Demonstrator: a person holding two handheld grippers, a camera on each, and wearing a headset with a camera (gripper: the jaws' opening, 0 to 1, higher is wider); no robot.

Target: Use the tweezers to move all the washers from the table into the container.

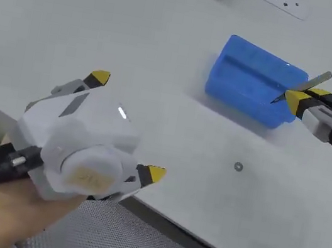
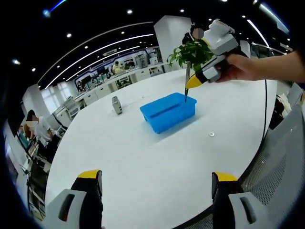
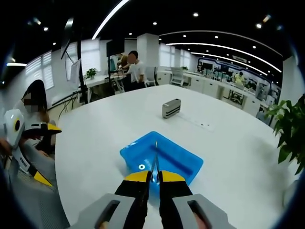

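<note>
Right gripper (image 3: 153, 177): fingers (image 3: 137, 177) clamped together on the tweezers (image 3: 155, 157), held at the handle end. The tips point down into the blue container (image 3: 190, 161). One washer (image 3: 141, 167) lies on the container floor, near the tips.

Left gripper (image 2: 157, 176): fingers apart, holding nothing. It hovers over the near edge of the worktop (image 1: 166, 47), well apart from the container.

A second washer (image 1: 238, 167) lies flat on the worktop, between the container and the near edge.

Judgement: the washer is small, thin, light and stiff, and probably slick metal. Lying flat, it is hard to pinch from above. Best hold is across the ring, one tweezer tip through the hole. Squeeze gently, or it may flick away.
</note>
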